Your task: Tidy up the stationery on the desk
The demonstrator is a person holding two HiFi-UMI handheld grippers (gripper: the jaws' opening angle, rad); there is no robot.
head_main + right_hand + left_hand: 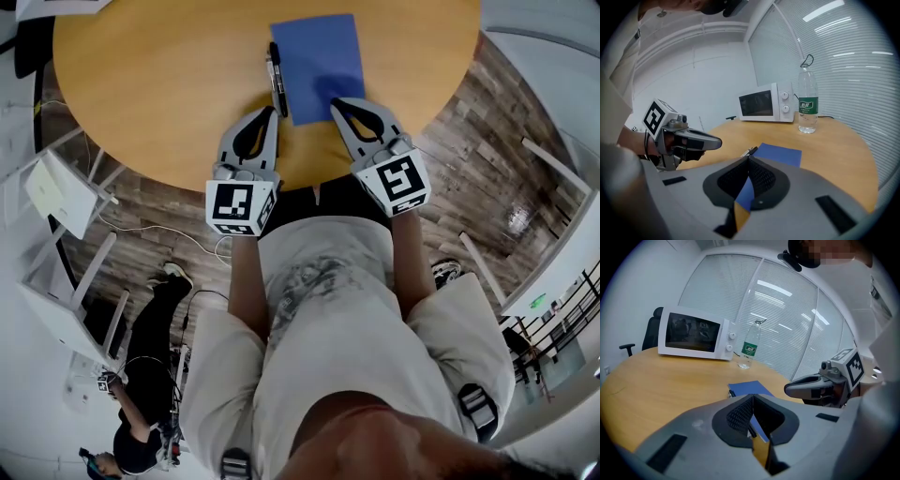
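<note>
A thin blue rectangular booklet (316,61) lies on the round wooden surface (141,84), with a slim black pen (277,80) just beside its left edge. The left claw (268,112) and right claw (337,103) hover at its near edge, closed on nothing. The pen is likely light, stiff and prone to roll; pinch it mid-barrel.

The desk (141,84) is honey-orange wood; at twelve o'clock on it lies a plain royal-blue notebook (316,56), a black pen (277,80) at its nine o'clock. The left gripper (271,112) and right gripper (336,101) are grey and black, marked with black-and-white squares. White microwave (693,336), dark door; clear bottle (750,345), green label; floor (487,141) of brown-grey planks
</note>
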